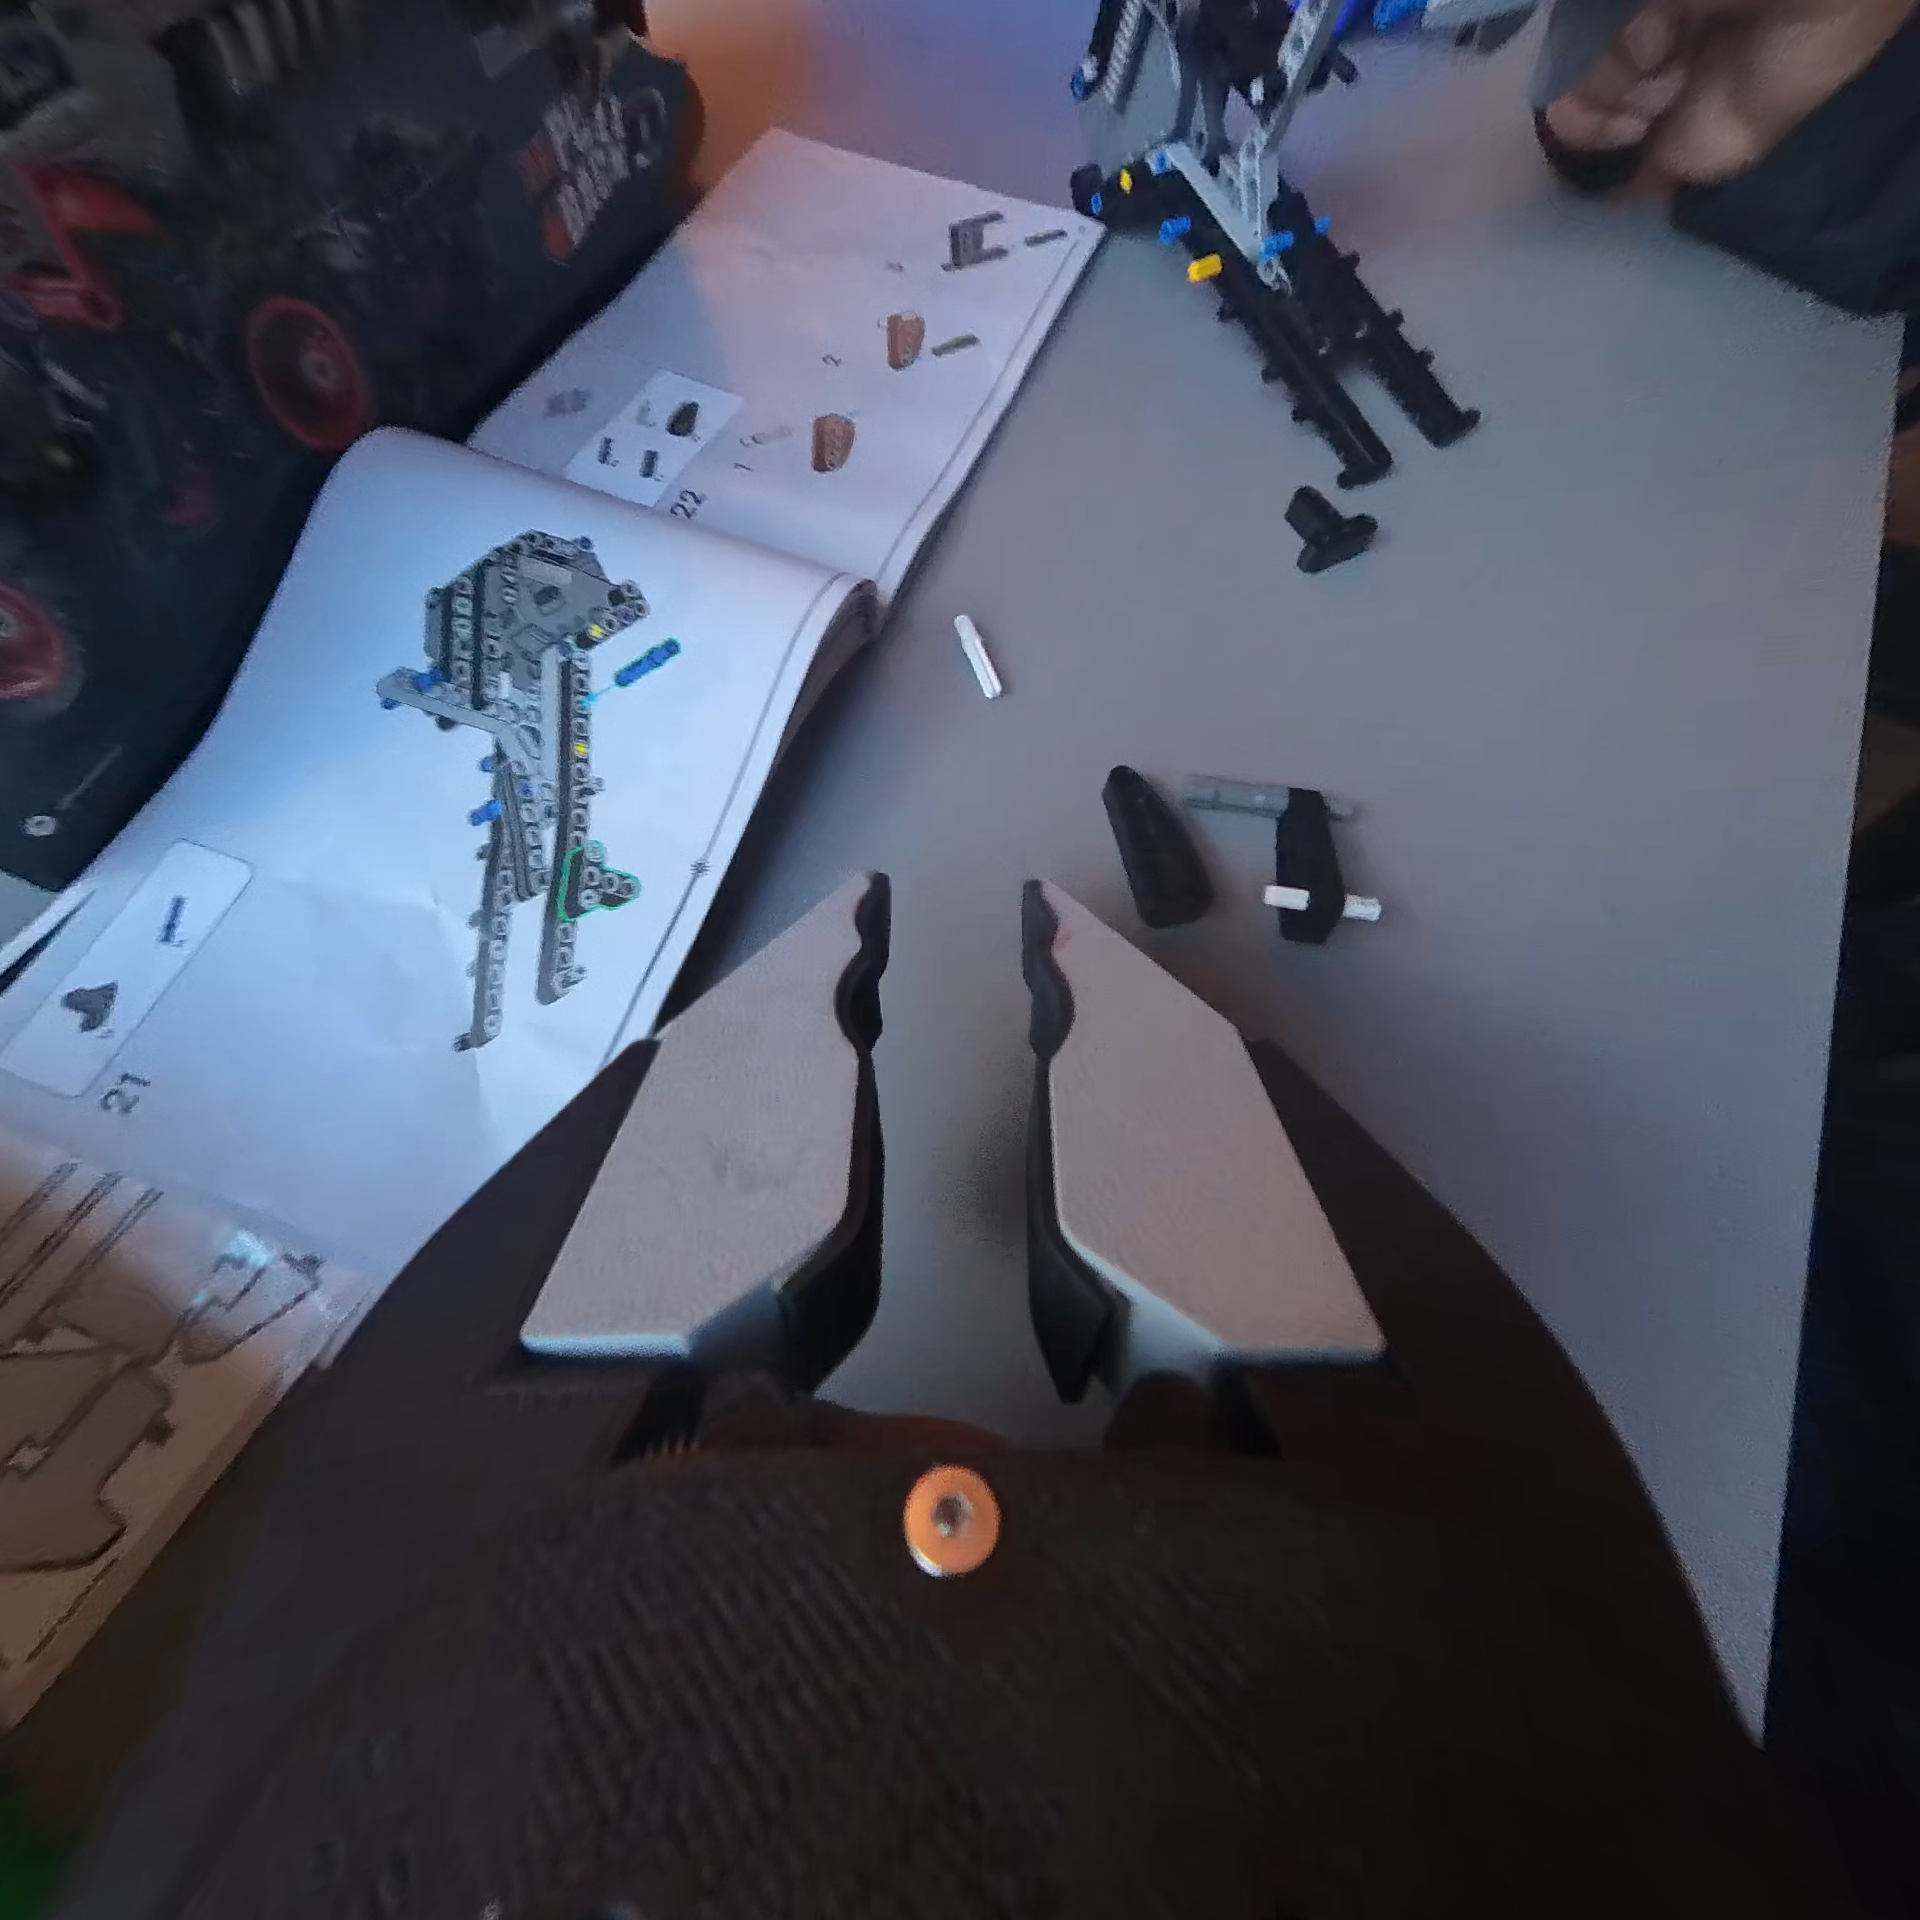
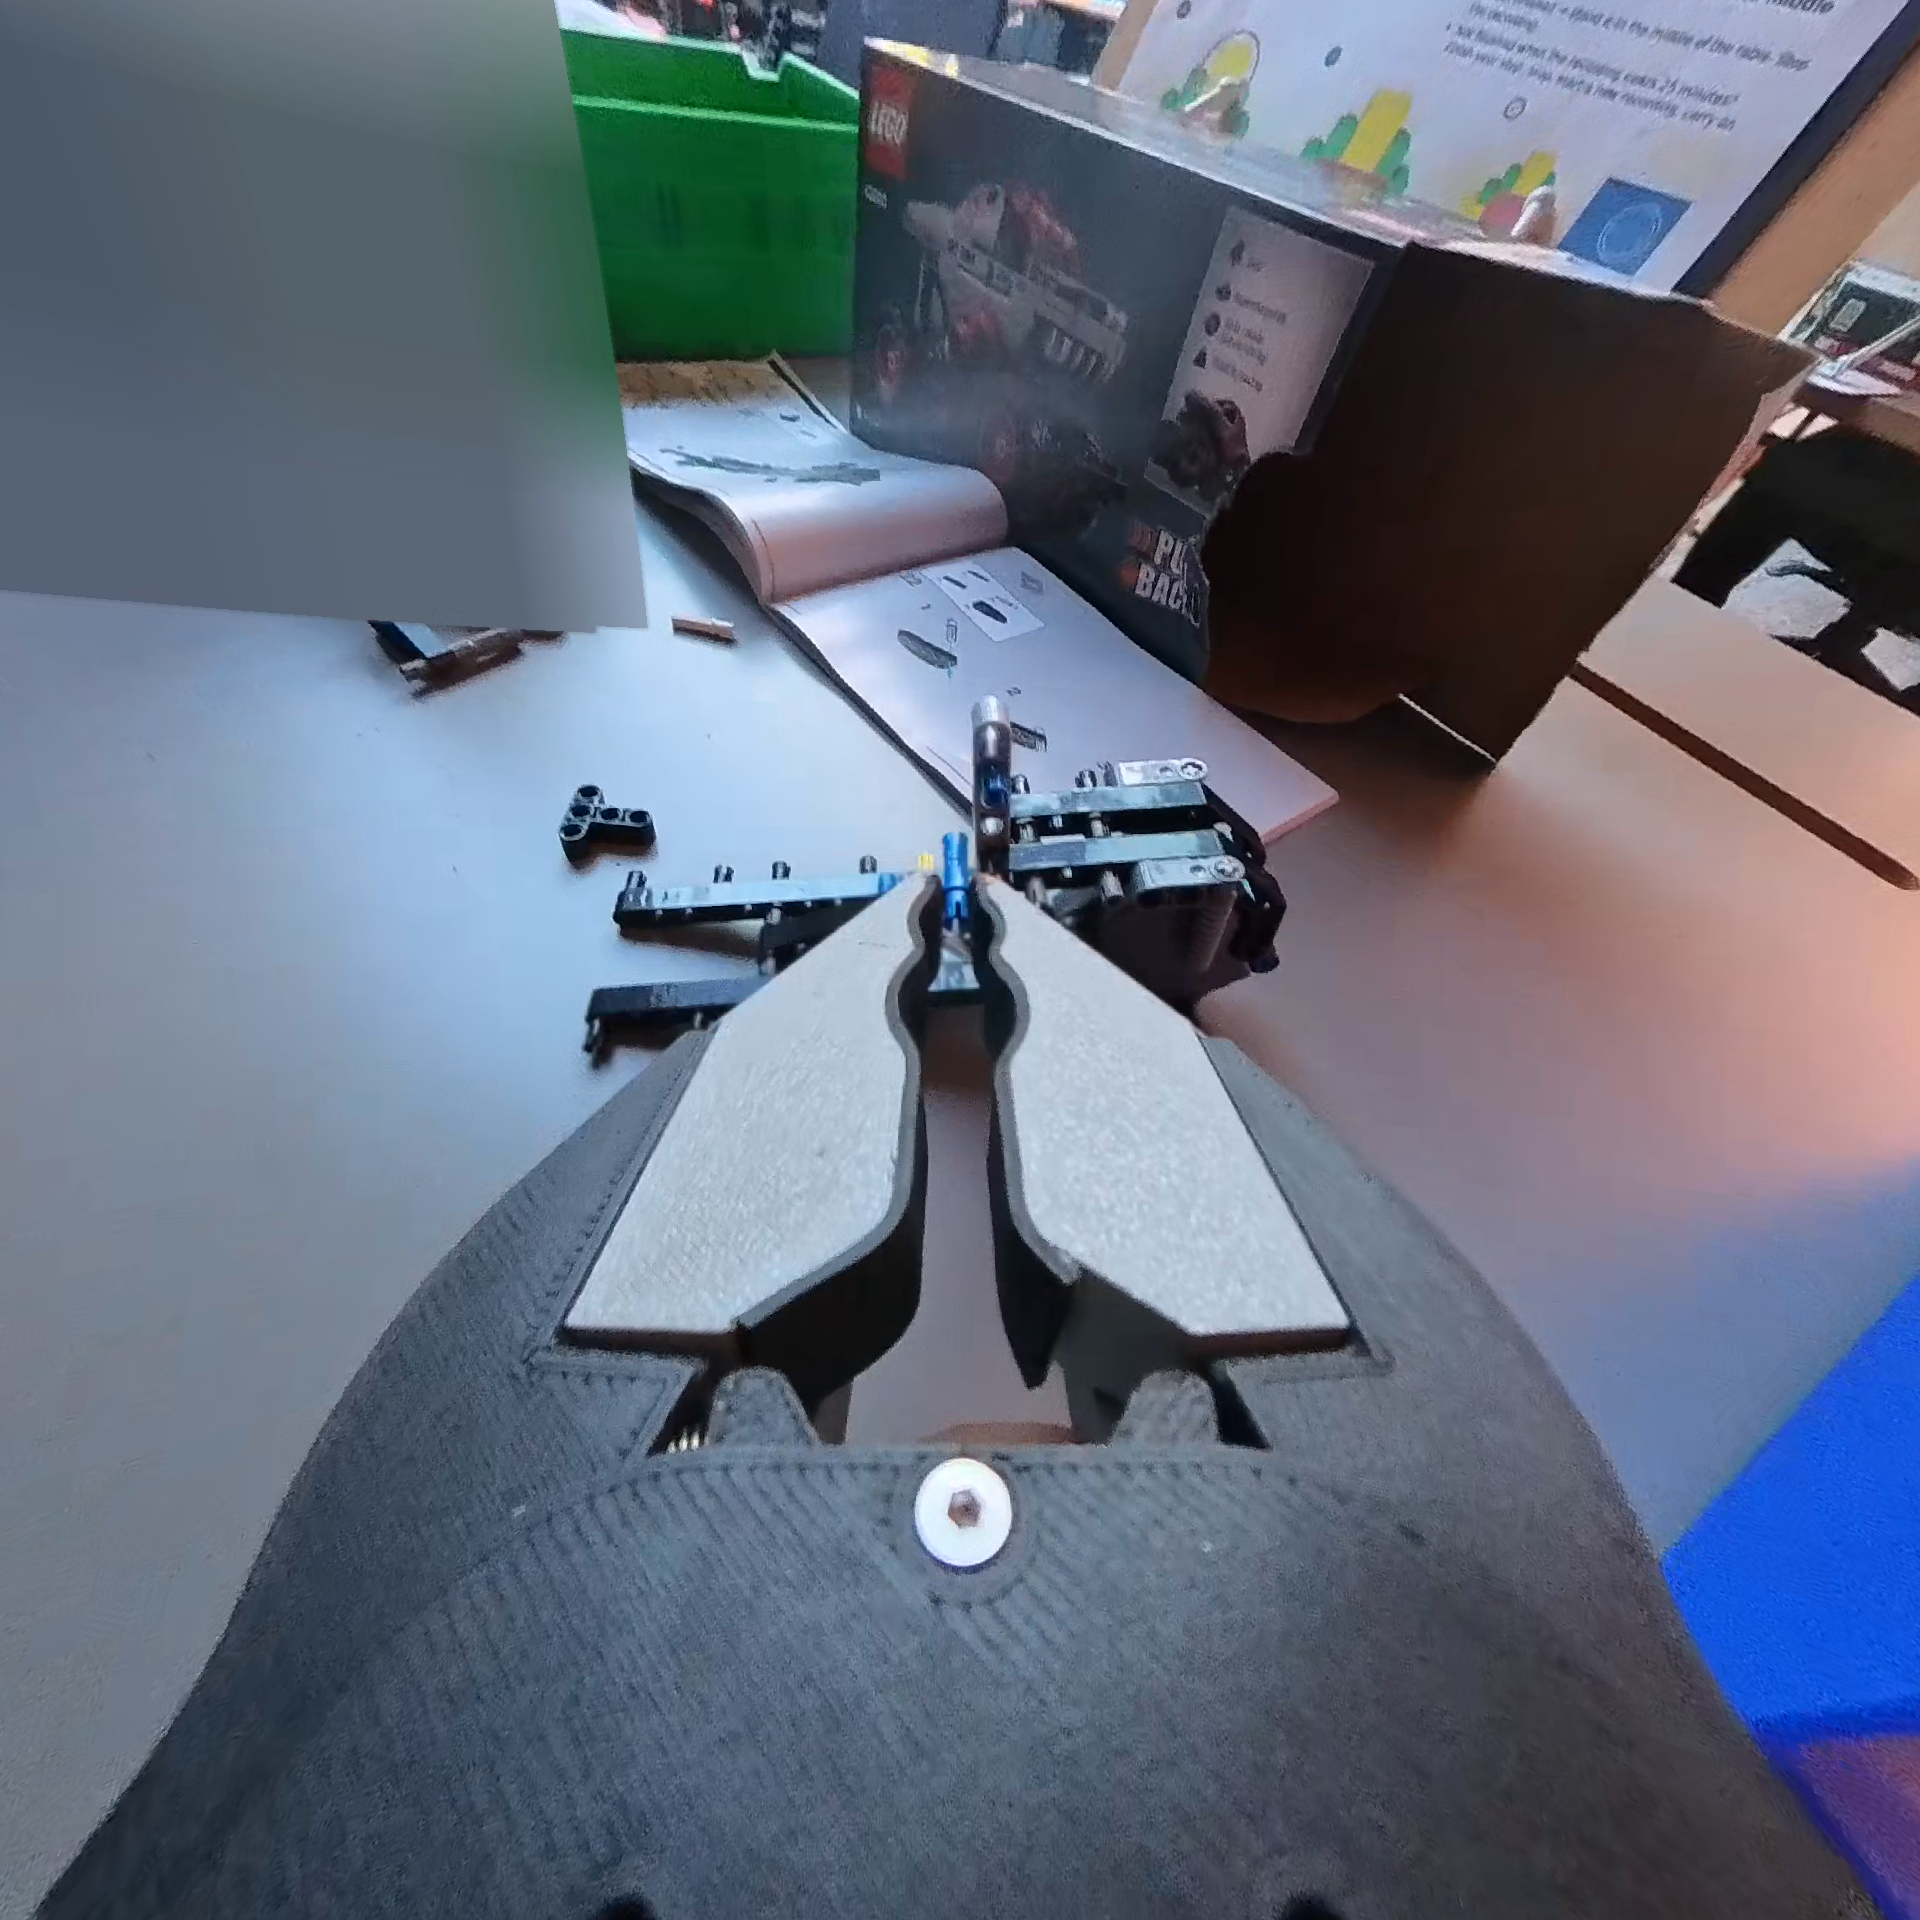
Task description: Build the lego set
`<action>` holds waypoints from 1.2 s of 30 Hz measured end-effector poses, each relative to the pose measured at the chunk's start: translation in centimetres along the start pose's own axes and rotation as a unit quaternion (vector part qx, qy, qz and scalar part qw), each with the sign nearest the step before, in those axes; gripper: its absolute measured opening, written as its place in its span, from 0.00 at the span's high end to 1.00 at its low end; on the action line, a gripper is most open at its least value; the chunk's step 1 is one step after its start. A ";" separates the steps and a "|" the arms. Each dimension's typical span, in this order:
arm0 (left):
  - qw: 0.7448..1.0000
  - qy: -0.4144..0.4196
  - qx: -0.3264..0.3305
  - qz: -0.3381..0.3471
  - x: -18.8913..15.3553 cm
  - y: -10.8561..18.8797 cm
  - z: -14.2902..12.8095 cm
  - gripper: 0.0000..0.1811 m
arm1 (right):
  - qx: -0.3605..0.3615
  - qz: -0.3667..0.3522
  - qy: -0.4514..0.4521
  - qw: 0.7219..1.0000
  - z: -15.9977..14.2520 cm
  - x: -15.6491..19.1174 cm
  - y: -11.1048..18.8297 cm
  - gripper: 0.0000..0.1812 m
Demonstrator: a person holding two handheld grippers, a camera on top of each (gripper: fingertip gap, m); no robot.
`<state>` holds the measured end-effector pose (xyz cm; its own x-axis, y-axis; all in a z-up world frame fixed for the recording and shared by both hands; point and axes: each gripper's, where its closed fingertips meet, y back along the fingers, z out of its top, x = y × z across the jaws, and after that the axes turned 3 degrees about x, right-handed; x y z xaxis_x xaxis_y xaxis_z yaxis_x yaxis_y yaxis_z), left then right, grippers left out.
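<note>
My left gripper (image 1: 954, 894) is open and empty, low over the grey table (image 1: 1455, 1143). Ahead of it lie a white pin (image 1: 977, 655), a black curved piece (image 1: 1153, 847), a black beam with white and grey axles (image 1: 1304, 862) and a black T-shaped piece (image 1: 1330, 530). The partly built black and grey model (image 1: 1278, 270) lies at the far right. In the right wrist view my right gripper (image 2: 954, 888) is shut on a blue pin (image 2: 954, 873), held upright against the model (image 2: 1122, 862) where its long black beams (image 2: 748, 894) join the body.
The open instruction booklet (image 1: 416, 779) lies left of my left gripper, against the set's box (image 1: 312, 260). The box (image 2: 1091, 343) and booklet (image 2: 935, 582) stand behind the model. A black T-shaped piece (image 2: 603, 821) lies left. A green bin (image 2: 717, 208) is behind. A hand (image 1: 1704, 94) is far right. The left gripper's tips are roughly 25 cm from the right gripper's. My left gripper's tips are some 5 cm from the black curved piece (image 1: 1153, 847).
</note>
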<state>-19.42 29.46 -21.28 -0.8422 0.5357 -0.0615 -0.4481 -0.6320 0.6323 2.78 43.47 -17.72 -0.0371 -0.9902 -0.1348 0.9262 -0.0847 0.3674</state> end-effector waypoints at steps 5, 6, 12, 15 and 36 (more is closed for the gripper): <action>0.999 0.024 -0.009 -0.036 -1.9 -1.9 1.8 0.88 | 0.016 0.006 0.025 1.000 -0.7 0.2 0.5 0.99; 0.999 0.026 -0.008 -0.045 -2.5 -2.4 2.6 0.88 | 0.024 0.007 0.030 0.999 -1.0 0.3 0.5 0.99; 0.997 -0.046 0.016 -0.058 -6.0 -5.9 8.1 0.88 | 0.083 0.003 0.048 0.995 -3.3 0.1 0.4 0.99; 0.994 -0.047 0.041 -0.090 -7.8 -8.8 10.1 0.88 | 0.084 0.001 0.038 0.996 -3.4 -0.2 0.6 0.99; 0.990 -0.045 0.084 -0.101 -7.2 -17.3 12.2 0.86 | 0.117 -0.013 0.061 0.991 -4.2 -0.8 -0.6 0.99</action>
<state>-1.94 43.38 -22.30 -0.7068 0.6941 -0.1363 -0.5428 -0.4087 0.7337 3.82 44.75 -21.72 -0.0011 -0.9678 -0.2515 0.8128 -0.1474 0.5636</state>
